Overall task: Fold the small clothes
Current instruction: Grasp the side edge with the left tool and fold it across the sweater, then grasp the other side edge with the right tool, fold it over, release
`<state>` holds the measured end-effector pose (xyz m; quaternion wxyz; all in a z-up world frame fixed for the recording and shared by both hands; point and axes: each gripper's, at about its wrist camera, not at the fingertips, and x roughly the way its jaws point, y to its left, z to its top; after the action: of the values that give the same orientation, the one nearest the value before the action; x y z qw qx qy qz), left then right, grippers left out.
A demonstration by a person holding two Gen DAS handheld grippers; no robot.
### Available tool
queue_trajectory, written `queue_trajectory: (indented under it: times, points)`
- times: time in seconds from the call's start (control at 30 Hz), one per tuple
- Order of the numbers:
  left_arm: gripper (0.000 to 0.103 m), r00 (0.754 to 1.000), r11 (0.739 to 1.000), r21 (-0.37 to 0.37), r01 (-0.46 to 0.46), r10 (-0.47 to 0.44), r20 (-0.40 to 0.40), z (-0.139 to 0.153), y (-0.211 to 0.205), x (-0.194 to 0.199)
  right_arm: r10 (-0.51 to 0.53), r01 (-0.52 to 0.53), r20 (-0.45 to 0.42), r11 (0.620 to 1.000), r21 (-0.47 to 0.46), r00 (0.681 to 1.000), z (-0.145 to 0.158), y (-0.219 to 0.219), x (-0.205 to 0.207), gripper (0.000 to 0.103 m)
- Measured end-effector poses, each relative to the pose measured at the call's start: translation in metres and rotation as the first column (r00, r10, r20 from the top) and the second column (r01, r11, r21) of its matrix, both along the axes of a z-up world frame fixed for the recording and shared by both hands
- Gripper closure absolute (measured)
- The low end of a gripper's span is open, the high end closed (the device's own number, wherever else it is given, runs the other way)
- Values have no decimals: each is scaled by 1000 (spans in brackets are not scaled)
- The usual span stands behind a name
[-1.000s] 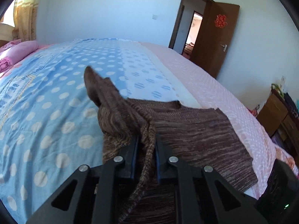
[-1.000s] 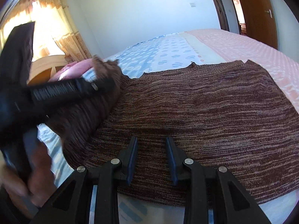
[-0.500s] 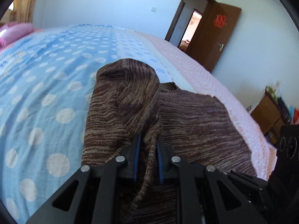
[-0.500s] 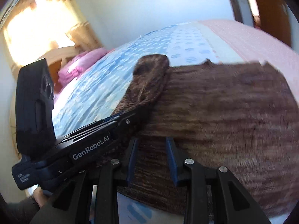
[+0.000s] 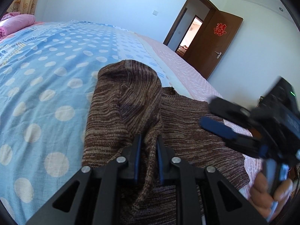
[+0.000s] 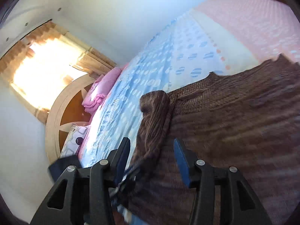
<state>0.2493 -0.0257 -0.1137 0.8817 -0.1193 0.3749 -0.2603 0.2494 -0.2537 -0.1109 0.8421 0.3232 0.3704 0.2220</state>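
Folding sleeve (image 5: 123, 101) over sweater (image 5: 196, 131) on bed (image 5: 37, 65): left gripper (image 5: 147, 146) jaws clamped on knit, right gripper (image 6: 151, 153) jaws wide; lay flat before release.

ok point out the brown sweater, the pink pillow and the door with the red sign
brown sweater (image 5: 187, 131), left wrist view, on the flat body panel.
pink pillow (image 5: 17, 23), left wrist view, on its top side.
door (image 5: 215, 45), left wrist view, on the open wooden leaf below the red sign.

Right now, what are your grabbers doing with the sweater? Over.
Left gripper shut on brown sweater sleeve. Right gripper open, above sweater. Nothing in the way on bed.
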Motion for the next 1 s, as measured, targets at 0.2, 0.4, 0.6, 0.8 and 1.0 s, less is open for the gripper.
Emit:
queue_trajectory:
  times: [0.2, 0.4, 0.6, 0.8, 1.0]
  points:
    - [84, 1000, 1000, -21, 0, 0, 0, 0, 3, -1, 89, -90, -79, 996, -5, 993, -21, 37, 64, 53]
    - [84, 1000, 1000, -3, -7, 7, 8, 2, 1, -1, 61, -59, -94, 998, 30, 994, -28, 39, 84, 95]
    - [88, 998, 997, 83, -9, 3, 66, 21, -24, -14, 47, -48, -8, 998, -45, 999, 5, 29, 68, 95]
    - [89, 989, 990, 85, 109, -116, 90, 44, -84, -30, 15, -11, 26, 992, -124, 1000, 40, -27, 50, 95]
    - [92, 969, 969, 70, 235, -239, 60, 42, -158, -47, -39, 34, -12, 967, -253, 999, 50, -97, 29, 95]
